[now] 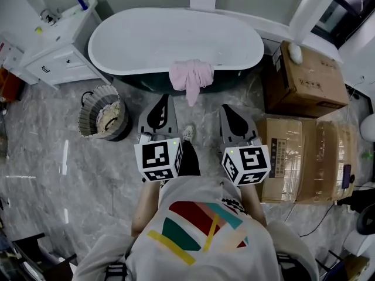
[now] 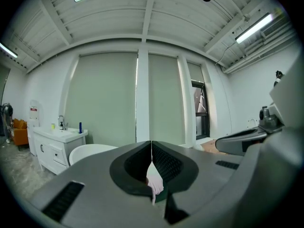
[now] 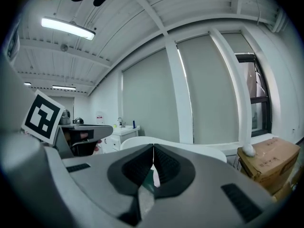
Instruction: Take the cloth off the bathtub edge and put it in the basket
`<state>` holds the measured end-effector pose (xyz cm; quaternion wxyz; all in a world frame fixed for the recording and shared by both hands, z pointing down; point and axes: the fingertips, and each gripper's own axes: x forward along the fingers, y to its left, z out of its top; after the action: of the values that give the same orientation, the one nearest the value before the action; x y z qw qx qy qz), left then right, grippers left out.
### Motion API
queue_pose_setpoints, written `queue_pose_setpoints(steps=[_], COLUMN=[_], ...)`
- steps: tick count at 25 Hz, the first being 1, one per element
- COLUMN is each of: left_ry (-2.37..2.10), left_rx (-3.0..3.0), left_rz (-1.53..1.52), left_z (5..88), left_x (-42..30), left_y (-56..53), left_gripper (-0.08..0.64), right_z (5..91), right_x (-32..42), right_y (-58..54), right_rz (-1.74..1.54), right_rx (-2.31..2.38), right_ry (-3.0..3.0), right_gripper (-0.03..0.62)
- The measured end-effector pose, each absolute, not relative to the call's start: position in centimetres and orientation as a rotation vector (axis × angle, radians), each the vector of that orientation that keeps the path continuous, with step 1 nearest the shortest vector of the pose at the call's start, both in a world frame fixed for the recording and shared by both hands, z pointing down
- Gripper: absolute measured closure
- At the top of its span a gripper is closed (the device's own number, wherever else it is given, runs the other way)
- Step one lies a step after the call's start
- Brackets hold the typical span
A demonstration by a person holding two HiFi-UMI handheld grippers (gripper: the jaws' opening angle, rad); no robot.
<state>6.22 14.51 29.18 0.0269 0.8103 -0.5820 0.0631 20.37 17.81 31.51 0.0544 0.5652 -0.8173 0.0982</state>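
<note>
Far left, the woven basket [image 1: 104,113] sits on the marbled floor [image 1: 64,174], just beside the bathtub [image 1: 176,40]. Next along, the left tongs [image 1: 164,101]: jaws pressed together, nothing between them, aimed at the tub. Dead centre, the pink cloth [image 1: 190,76] is draped over the tub's near edge and hangs down its dark side, ahead of both tongs and clear of them. The right tongs [image 1: 227,111] are closed and empty too. Far right, cardboard boxes [image 1: 310,78] sit beside the tub.
</note>
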Motion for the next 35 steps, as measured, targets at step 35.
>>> queue_pose_setpoints(steps=[35], left_ry=[-1.781], left_rx=[2.453], left_rz=[0.294], left_z=[29.2], left_x=[7.6], left_y=[-20.4], left_gripper=[0.541], right_z=[31.2], right_x=[22.9], right_y=[-16.4], right_rz=[0.375], right_rx=[1.726], right_ry=[-2.400], right_gripper=[0.580])
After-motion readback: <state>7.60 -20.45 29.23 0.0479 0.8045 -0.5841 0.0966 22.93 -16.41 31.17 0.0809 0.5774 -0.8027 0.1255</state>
